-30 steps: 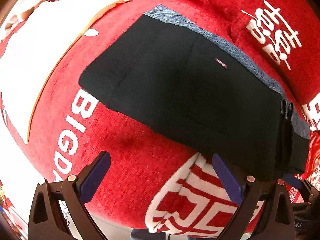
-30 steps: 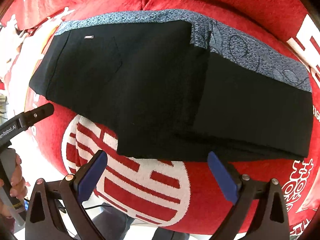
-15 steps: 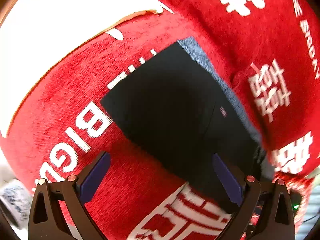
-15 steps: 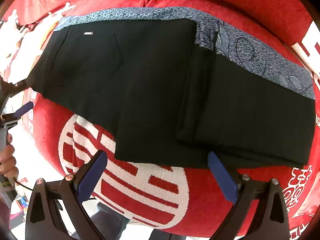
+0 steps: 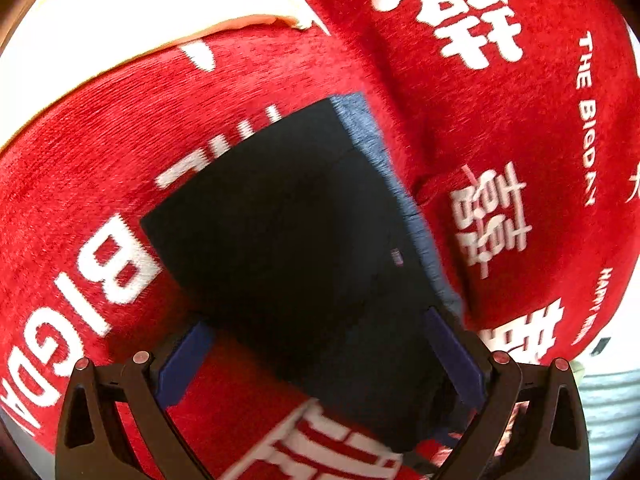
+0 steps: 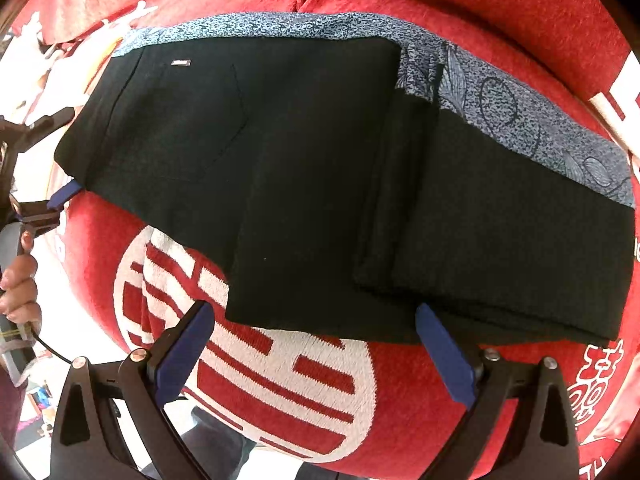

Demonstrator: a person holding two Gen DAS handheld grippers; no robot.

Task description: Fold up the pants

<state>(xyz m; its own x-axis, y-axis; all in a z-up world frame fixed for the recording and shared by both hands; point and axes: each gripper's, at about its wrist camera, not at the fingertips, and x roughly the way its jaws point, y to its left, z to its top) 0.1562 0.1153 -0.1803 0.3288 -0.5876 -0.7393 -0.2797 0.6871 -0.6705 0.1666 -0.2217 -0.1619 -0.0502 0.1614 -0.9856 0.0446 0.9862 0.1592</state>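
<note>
Black pants [image 6: 320,168] lie flat on a red blanket [image 6: 280,380], legs folded over at the right, with a blue patterned strip [image 6: 500,96] along the far edge. They also show in the left wrist view [image 5: 296,240]. My left gripper [image 5: 320,360] is open, its jaws straddling the waistband end of the pants; it also shows at the left edge of the right wrist view [image 6: 44,160]. My right gripper [image 6: 316,352] is open and empty, just in front of the pants' near edge.
The red blanket with white lettering [image 5: 104,264] covers the whole surface and bunches into folds [image 5: 480,120] behind the pants. A white area [image 5: 120,4] lies at the far left. The person's hand [image 6: 20,288] holds the left gripper.
My left gripper has swung round and moved in onto the waistband end of the pants. My right gripper has stayed nearly still, edging a little closer to the near edge.
</note>
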